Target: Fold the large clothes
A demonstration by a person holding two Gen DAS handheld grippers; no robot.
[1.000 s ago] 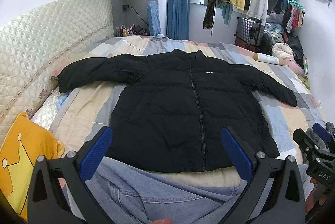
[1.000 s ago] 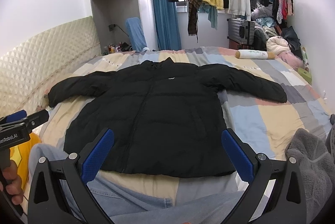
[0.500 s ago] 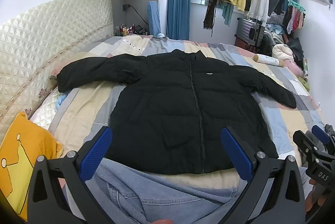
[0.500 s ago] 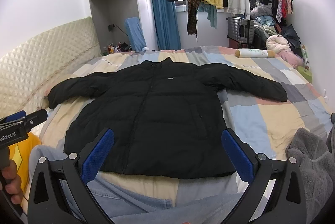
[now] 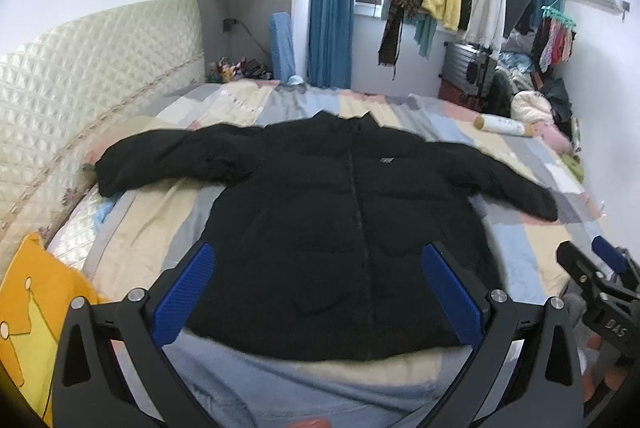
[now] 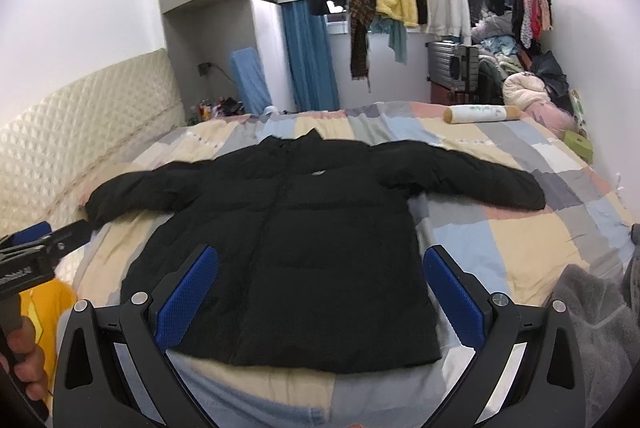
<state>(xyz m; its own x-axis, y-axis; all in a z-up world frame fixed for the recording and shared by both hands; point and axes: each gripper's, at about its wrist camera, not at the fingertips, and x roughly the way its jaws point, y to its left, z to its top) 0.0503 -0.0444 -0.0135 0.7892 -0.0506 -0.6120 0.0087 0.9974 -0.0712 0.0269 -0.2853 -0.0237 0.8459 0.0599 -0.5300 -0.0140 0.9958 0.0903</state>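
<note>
both tongs had lifted and tipped back a little since a second before, left tongs [image 5: 318, 292] and right tongs [image 6: 320, 294] wide with nothing between them. you hadn't started folding: the black jacket [image 5: 352, 224] lay flat, zipped, sleeves out, on the bed [image 5: 516, 240].

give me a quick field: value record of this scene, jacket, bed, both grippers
garment: black puffer jacket, front up, zipped, collar at the far end
sleeves: both spread out to the sides, unfolded
surface: bed with patchwork bedspread
left gripper: open, holding nothing, above the jacket's near hem
right gripper: open, holding nothing, above the near hem
nearby: yellow pillow at near left, grey blanket at near right, white roll at far right
fold progress: not started
</note>
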